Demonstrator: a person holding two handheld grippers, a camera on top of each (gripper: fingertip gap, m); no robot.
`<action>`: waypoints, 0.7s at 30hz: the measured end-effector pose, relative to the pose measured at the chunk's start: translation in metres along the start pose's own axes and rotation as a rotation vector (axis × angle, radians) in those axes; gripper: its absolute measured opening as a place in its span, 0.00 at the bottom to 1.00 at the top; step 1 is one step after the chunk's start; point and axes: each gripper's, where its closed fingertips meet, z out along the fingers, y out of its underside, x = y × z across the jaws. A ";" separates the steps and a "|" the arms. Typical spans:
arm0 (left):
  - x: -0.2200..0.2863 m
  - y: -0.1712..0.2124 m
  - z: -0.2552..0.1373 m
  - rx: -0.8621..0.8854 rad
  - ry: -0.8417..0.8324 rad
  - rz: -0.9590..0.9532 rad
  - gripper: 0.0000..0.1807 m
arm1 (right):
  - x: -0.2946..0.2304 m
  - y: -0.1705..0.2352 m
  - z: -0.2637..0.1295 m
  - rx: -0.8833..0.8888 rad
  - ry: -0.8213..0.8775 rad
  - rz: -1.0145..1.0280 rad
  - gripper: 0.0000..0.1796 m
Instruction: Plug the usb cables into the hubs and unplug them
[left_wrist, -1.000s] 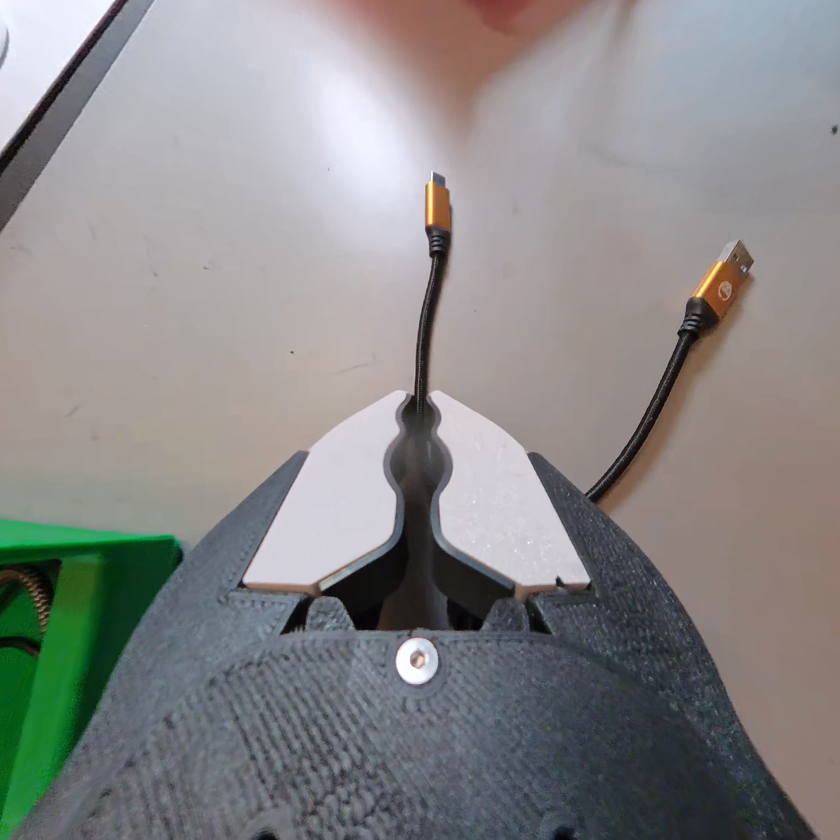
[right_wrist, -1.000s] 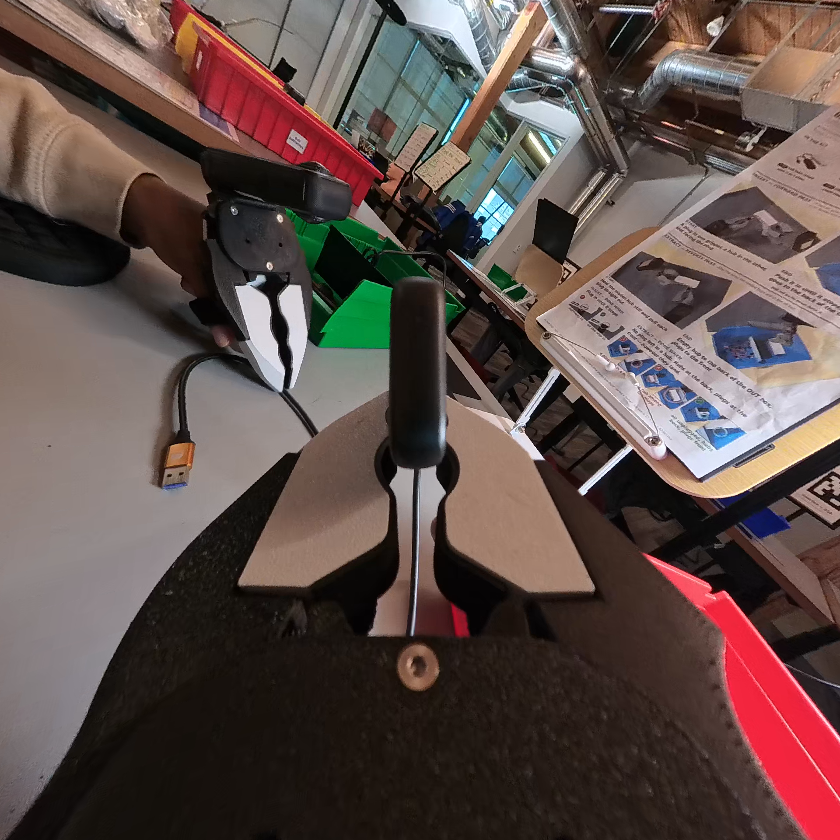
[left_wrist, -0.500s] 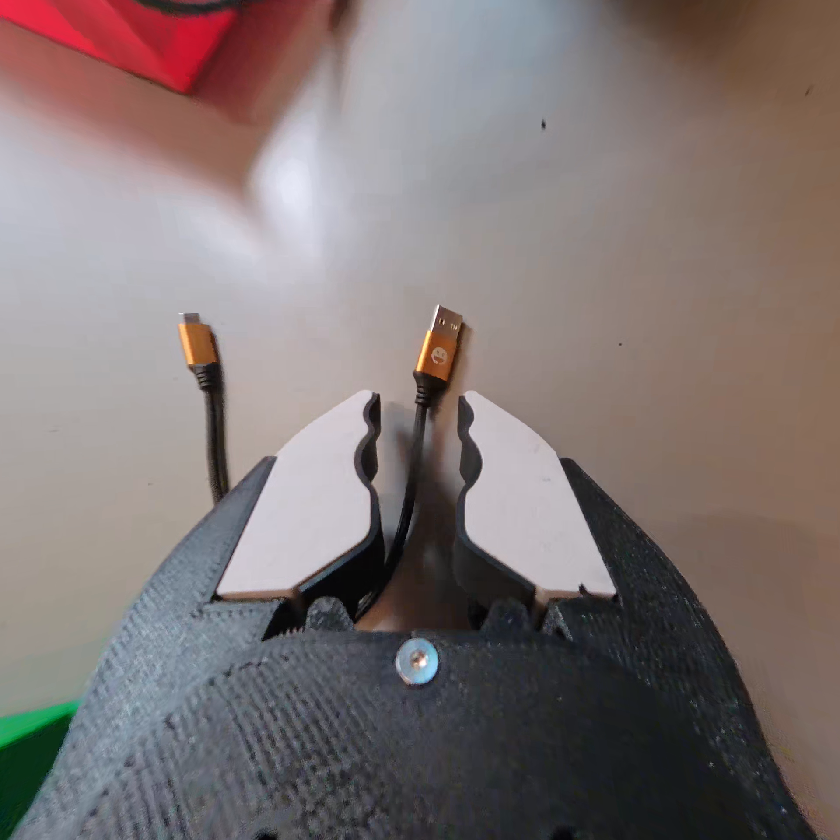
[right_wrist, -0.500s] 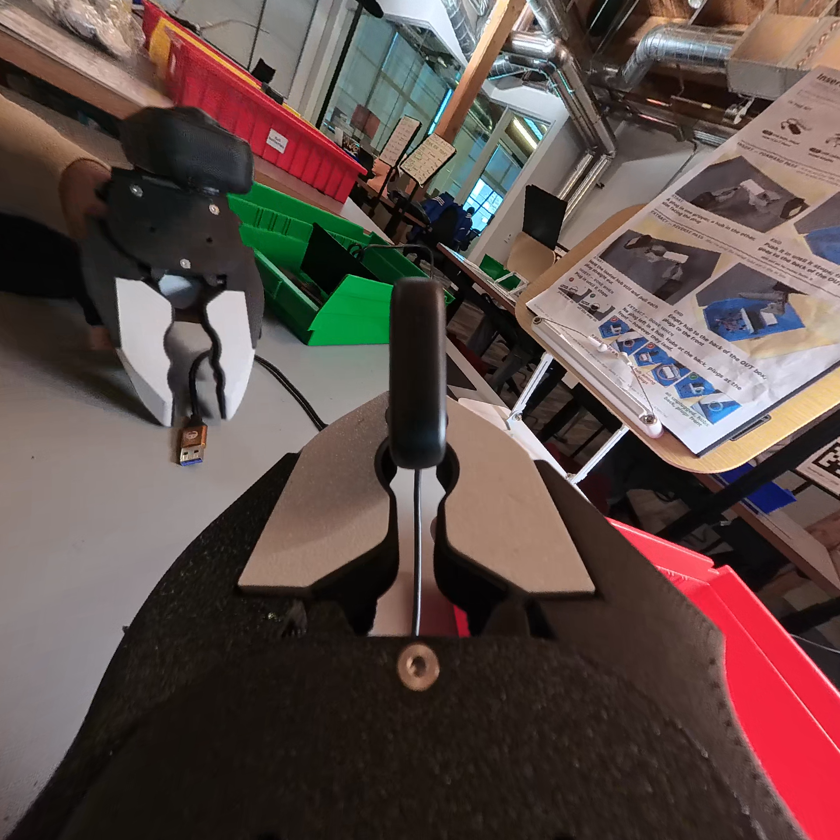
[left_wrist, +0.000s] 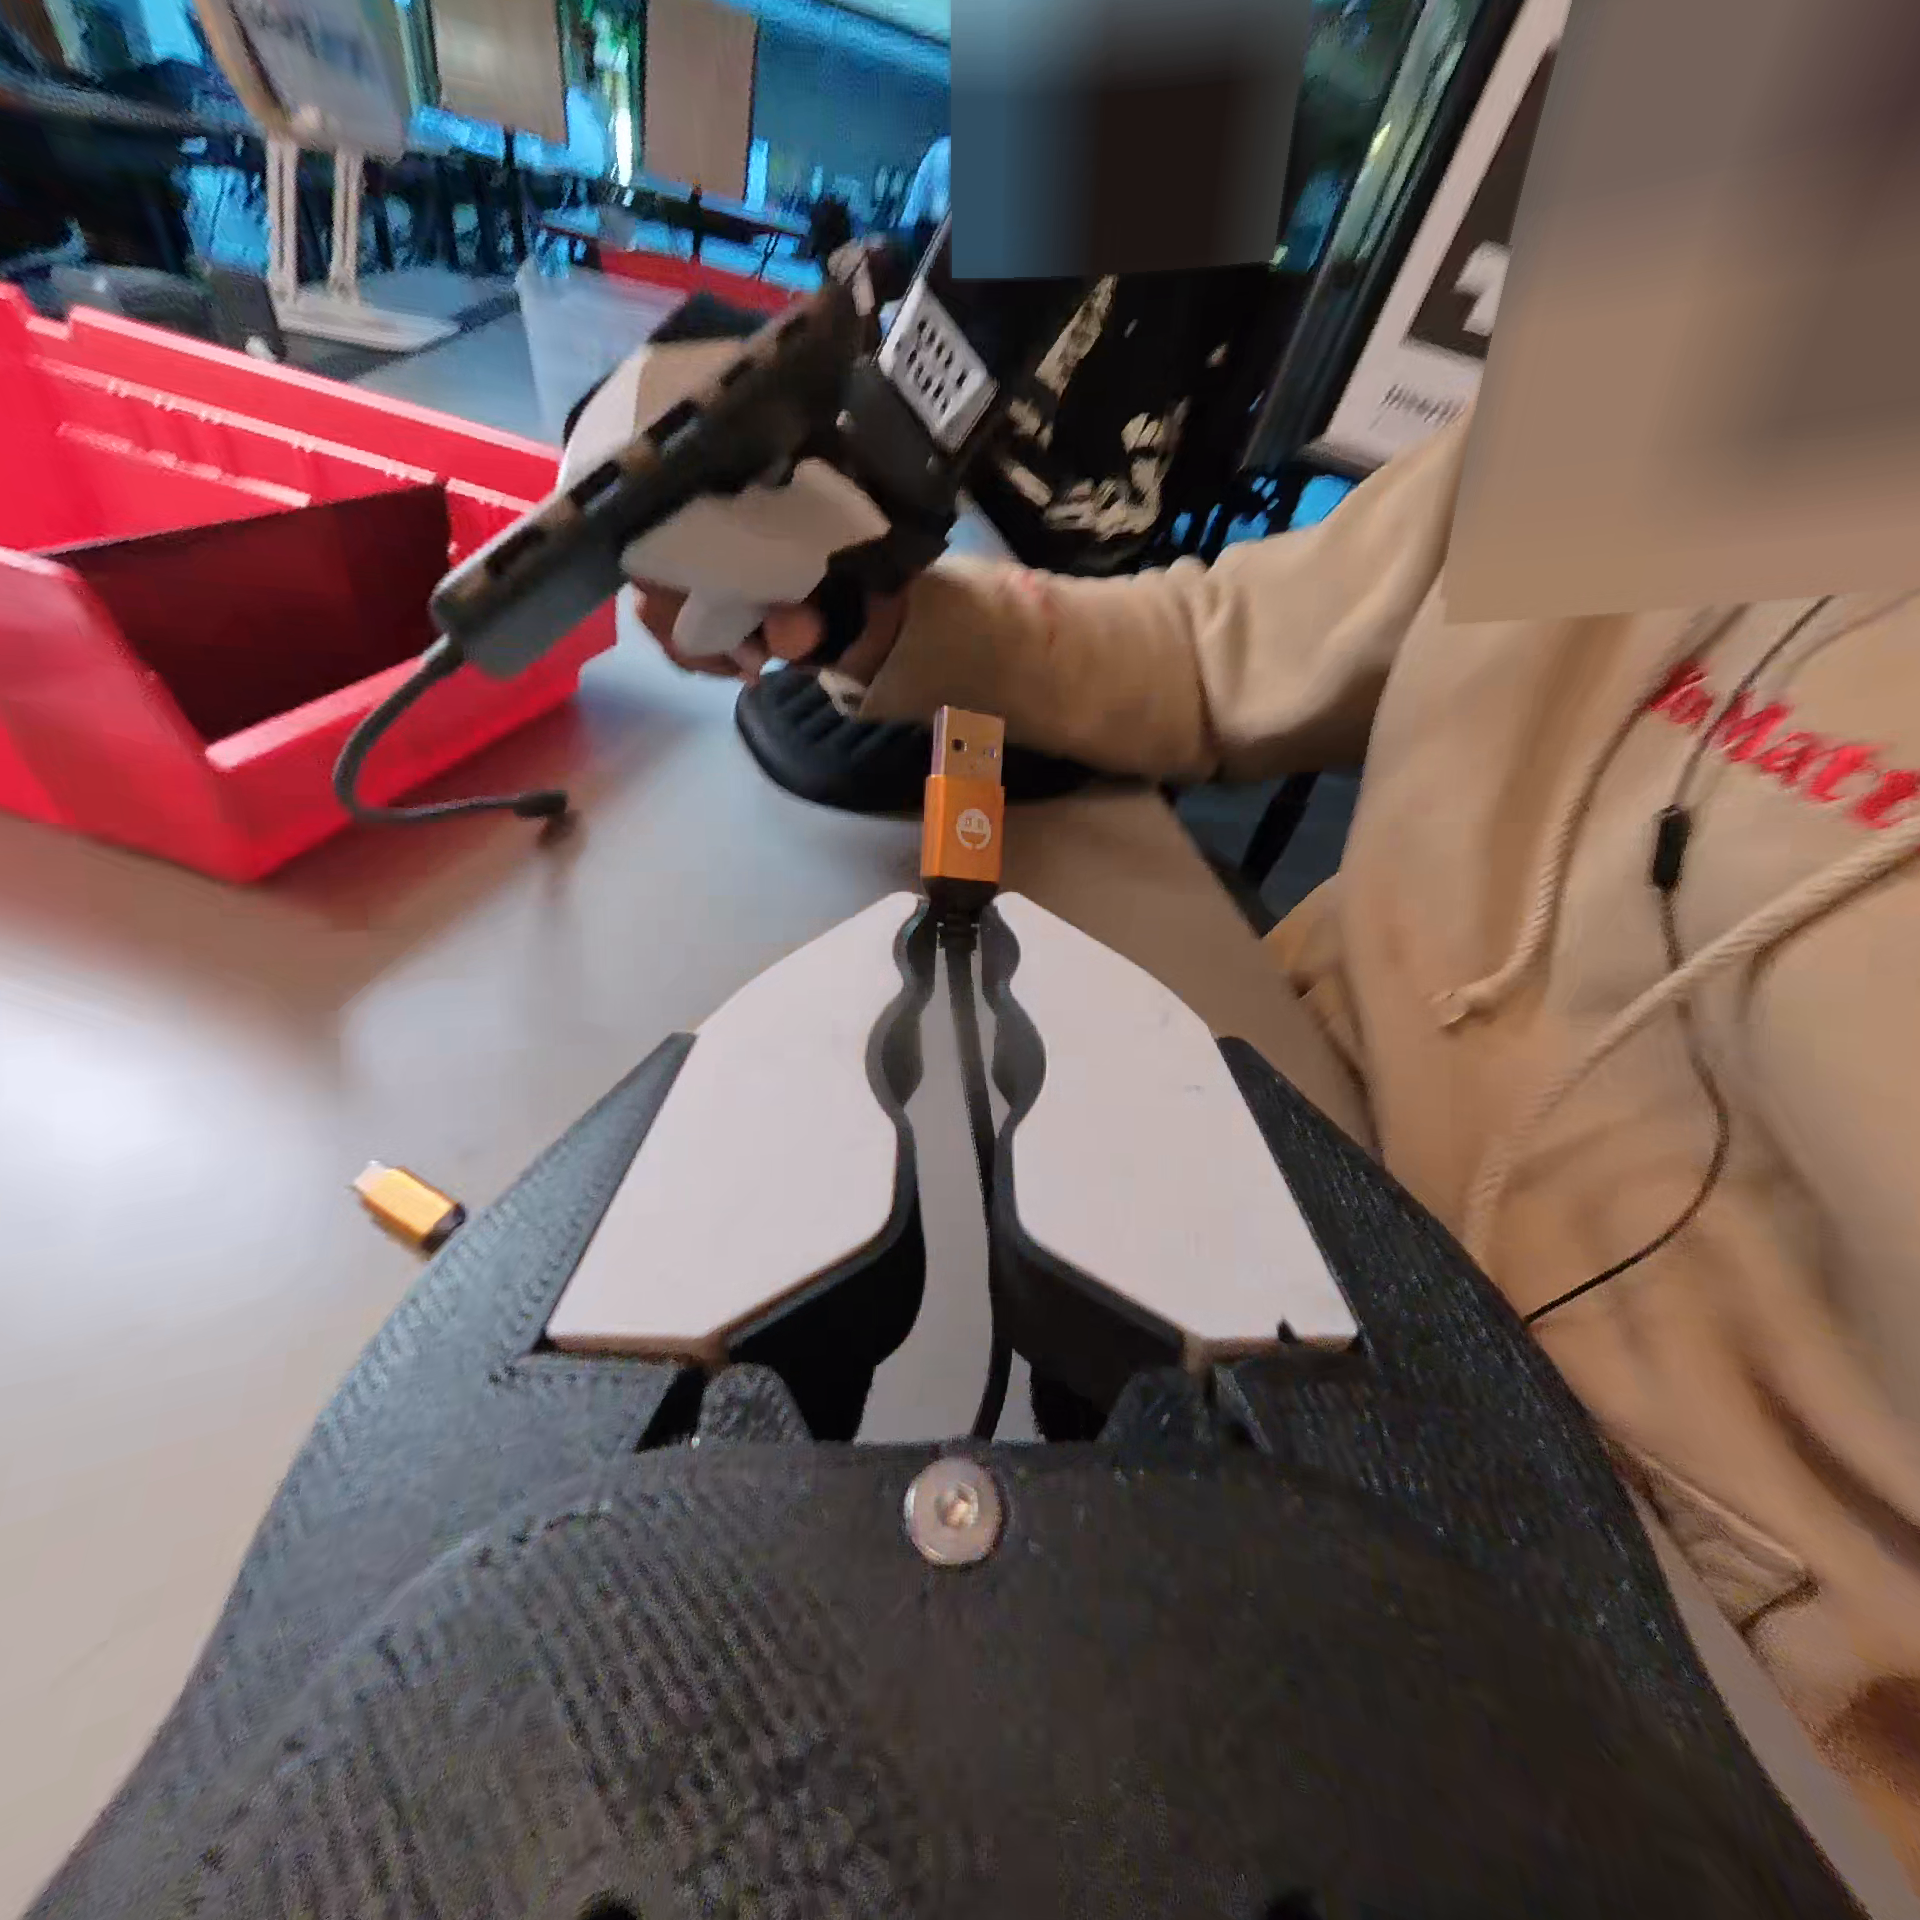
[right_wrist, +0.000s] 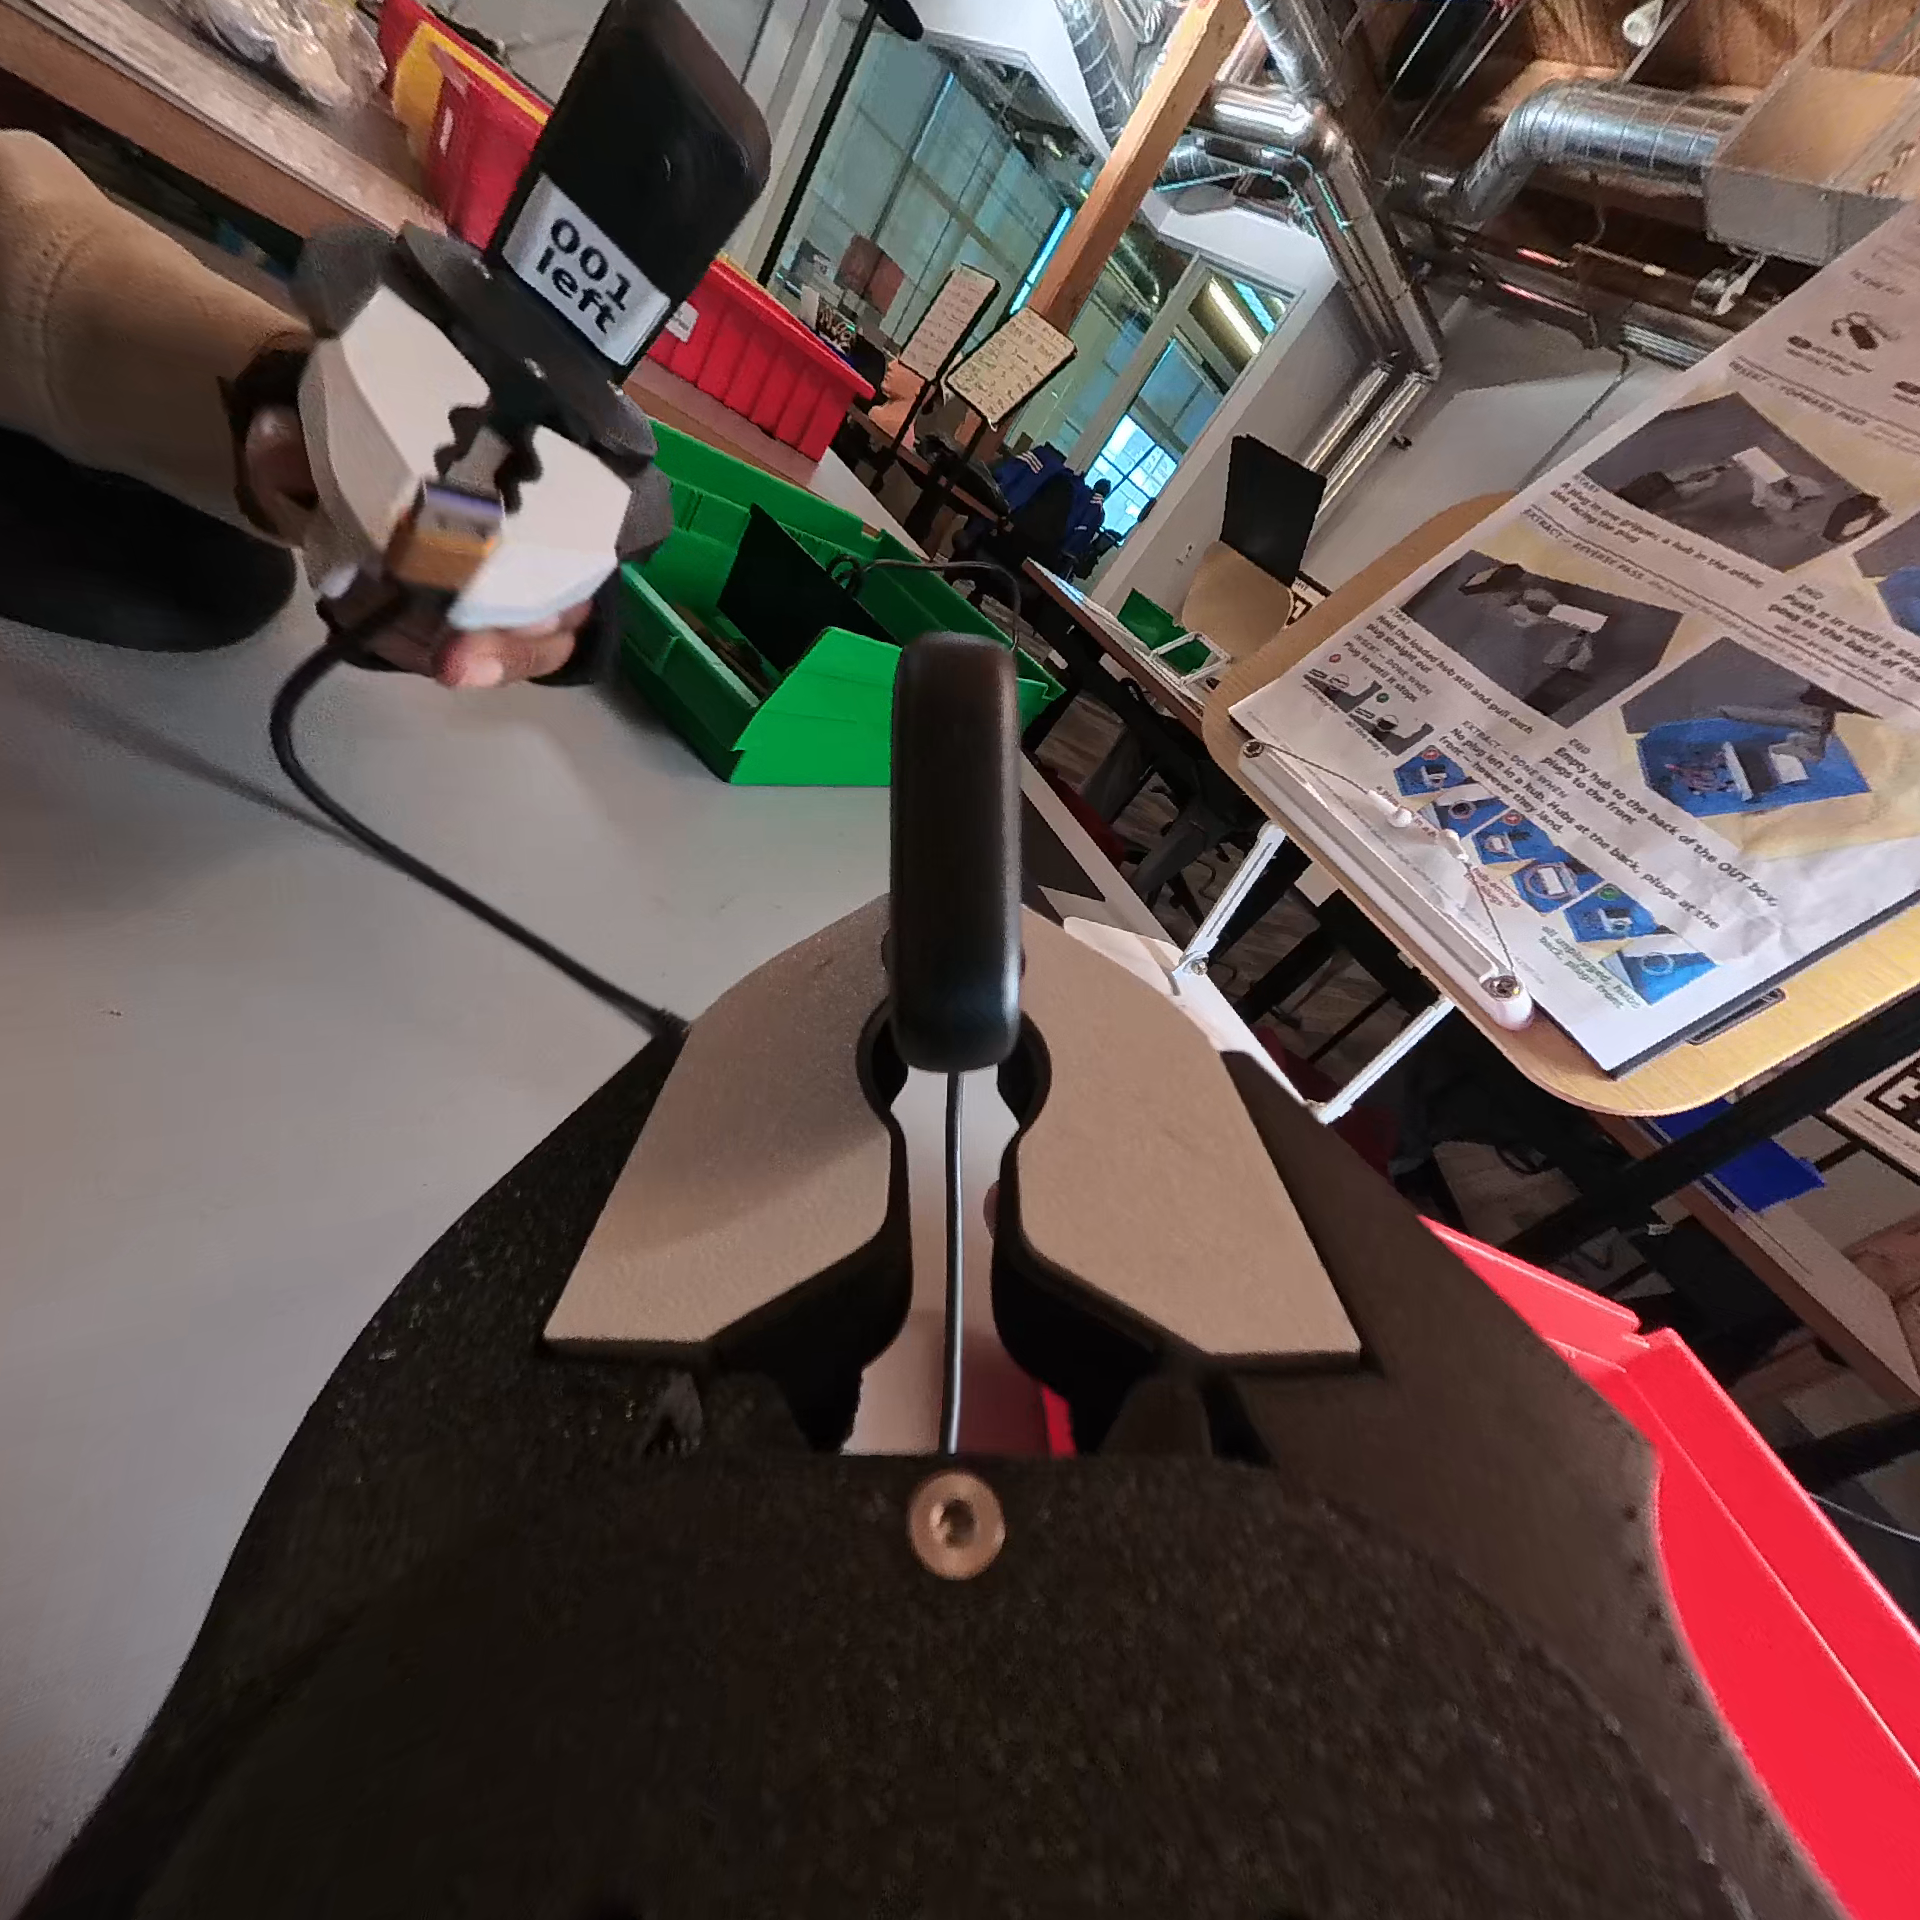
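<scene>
My left gripper (left_wrist: 958, 914) is shut on a black braided cable just behind its orange USB-A plug (left_wrist: 964, 821), which sticks out past the fingertips, off the table. The cable's other orange plug (left_wrist: 407, 1221) lies on the table at the left. My right gripper (right_wrist: 954, 935) is shut on a black hub (right_wrist: 954, 842) that stands up between the fingers. In the left wrist view the right gripper (left_wrist: 727, 488) holds the hub (left_wrist: 540, 561) in the air, its short lead (left_wrist: 416, 800) hanging to the table. In the right wrist view the left gripper (right_wrist: 468, 530) shows with the plug (right_wrist: 447, 540).
A red bin (left_wrist: 208, 665) stands on the grey table (left_wrist: 208, 1039) behind the hub and shows again at lower right (right_wrist: 1766, 1455). A green bin (right_wrist: 800, 675) sits beyond the left gripper. A board with an instruction sheet (right_wrist: 1610, 727) leans at the right. A person in a beige hoodie (left_wrist: 1558, 935) sits close.
My left gripper has shut on the cable behind the USB-A plug, lifted it off the table and turned it toward the hub. My right gripper has stayed shut on the hub.
</scene>
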 end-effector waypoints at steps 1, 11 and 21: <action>0.003 -0.003 -0.001 0.019 0.012 -0.002 0.05 | -0.001 0.001 0.000 -0.002 -0.002 0.001 0.07; -0.018 0.039 0.012 -0.262 -0.182 0.031 0.05 | -0.003 0.004 0.002 -0.010 -0.014 0.007 0.07; -0.065 0.060 -0.003 -0.412 -0.382 -0.084 0.12 | -0.002 0.001 0.001 0.004 -0.005 0.007 0.06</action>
